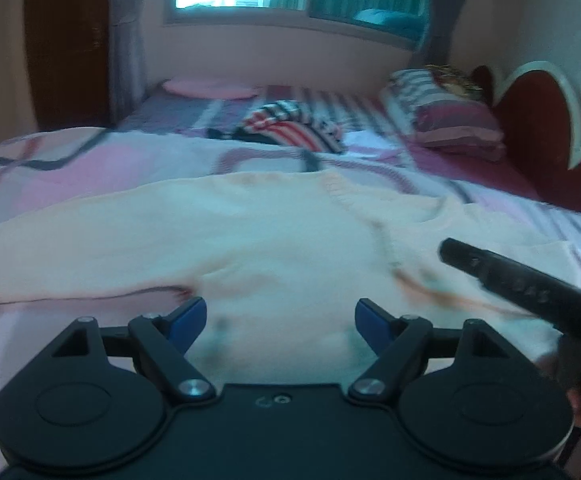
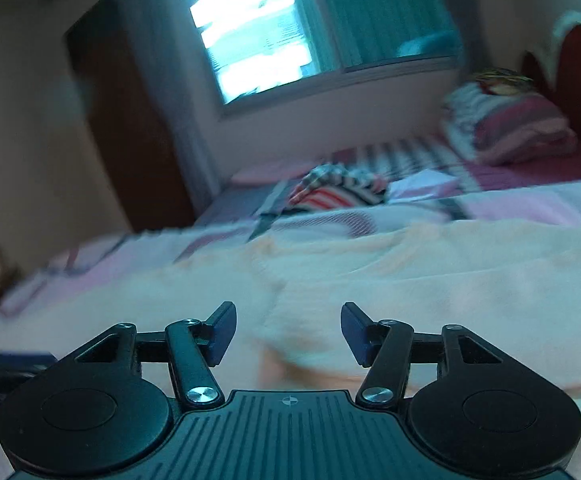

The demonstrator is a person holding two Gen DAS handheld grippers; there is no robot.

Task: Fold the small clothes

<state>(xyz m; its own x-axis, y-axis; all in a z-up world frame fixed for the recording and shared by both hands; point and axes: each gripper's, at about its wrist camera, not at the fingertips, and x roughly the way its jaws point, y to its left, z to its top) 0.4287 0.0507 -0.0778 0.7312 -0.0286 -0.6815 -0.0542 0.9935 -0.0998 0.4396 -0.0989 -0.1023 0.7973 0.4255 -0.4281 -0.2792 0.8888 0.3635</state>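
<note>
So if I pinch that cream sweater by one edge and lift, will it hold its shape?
Probably not. The sweater looks like soft knit lying limp on the bed, so it should droop and stretch from the pinch. It is spread wide, so the free side will likely drag. Both tools are open, holding nothing.

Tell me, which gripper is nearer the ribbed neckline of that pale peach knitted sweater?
Right, probably. The right gripper reaches over the pale peach knitted sweater just below its ribbed neckline. The left gripper hangs back over the body, jaws open.

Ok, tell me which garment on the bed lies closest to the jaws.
The cream sweater, spread flat right before both open grippers; the striped garment sits bunched farther back.
</note>
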